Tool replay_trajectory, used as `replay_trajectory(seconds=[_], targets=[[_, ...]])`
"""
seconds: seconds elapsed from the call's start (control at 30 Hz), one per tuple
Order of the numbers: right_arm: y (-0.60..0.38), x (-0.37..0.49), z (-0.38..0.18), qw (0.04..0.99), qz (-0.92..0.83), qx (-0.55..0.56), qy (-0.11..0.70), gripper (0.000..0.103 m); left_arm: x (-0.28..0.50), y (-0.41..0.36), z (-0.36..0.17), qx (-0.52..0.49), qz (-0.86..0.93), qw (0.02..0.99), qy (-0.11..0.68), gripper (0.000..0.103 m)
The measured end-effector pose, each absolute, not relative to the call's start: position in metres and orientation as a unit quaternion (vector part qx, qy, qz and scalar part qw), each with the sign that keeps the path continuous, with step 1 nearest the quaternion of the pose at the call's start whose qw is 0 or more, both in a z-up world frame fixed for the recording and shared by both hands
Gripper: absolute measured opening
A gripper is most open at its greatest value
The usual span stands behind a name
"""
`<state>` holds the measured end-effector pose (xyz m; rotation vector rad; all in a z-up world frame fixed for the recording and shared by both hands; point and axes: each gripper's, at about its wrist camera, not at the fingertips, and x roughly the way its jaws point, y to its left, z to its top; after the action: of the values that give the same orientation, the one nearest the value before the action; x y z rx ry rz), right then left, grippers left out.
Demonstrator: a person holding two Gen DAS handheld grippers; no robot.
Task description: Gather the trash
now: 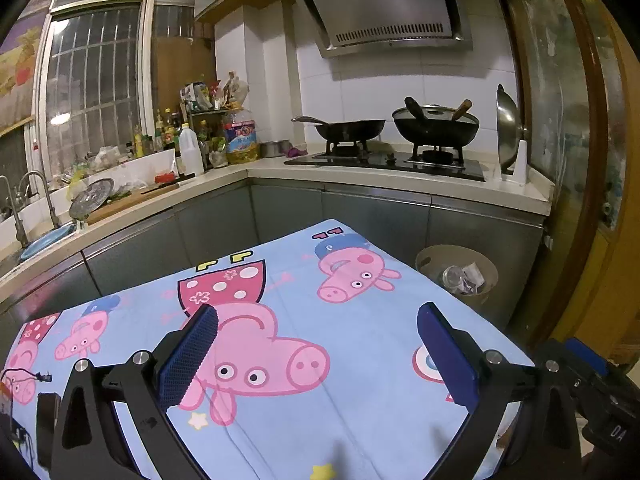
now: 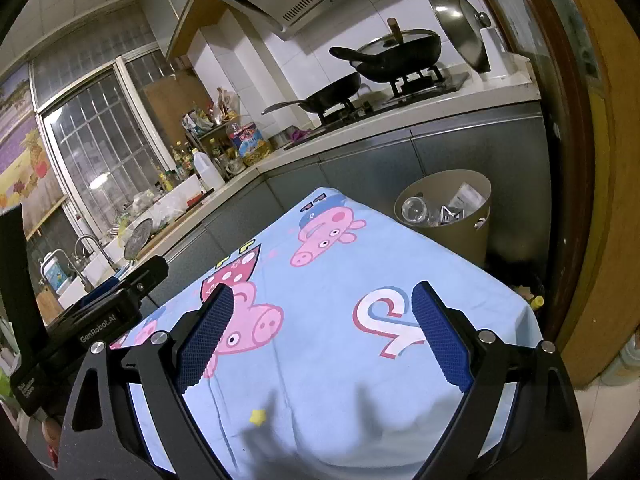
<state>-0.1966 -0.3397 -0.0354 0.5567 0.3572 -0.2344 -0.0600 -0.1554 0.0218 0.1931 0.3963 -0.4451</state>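
Room: a cramped kitchen with grey cabinets, a barred window at 10 o'clock, and two black woks on a gas hob (image 1: pixel 384 158) at 1 o'clock under a steel hood.
Table: in front of me stands a table under a pale-blue cartoon-pig cloth (image 1: pixel 320 400); I see no loose litter on the cloth in either view.
Left tongs: my left tongs (image 1: pixel 318 354) are spread wide over the cloth, nothing between the blue pads.
Right tongs: my right tongs (image 2: pixel 322 336) are likewise wide apart and carry nothing.
Trash: the only rubbish I can make out sits inside the round beige waste bin (image 2: pixel 464 236) on the floor just past the table's far right corner, at 2 o'clock: a clear glass jar (image 2: pixel 414 209) and crumpled silvery wrappers (image 2: pixel 460 202).
Progress: I judge the collecting to be largely done, or at its end, since the table shows nothing left to pick up.
View differences: the right view looks deeper into the bin and shows a small yellow-tipped object (image 2: pixel 536 302) on the floor at 3 o'clock, too small to identify; the left view shows more of the sink side and the bin (image 1: pixel 456 276) only shallowly.
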Motion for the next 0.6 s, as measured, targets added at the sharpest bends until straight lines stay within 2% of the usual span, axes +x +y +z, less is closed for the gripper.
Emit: replay_trajectory(seconds=[0.6], targets=[[-0.3400, -0.1971, -0.0348, 0.939, -0.116, 0.274, 0.173, 0.090, -0.0613, -0.1564, 0.0226, 0.098, -0.221, 0.951, 0.192, 0.099]])
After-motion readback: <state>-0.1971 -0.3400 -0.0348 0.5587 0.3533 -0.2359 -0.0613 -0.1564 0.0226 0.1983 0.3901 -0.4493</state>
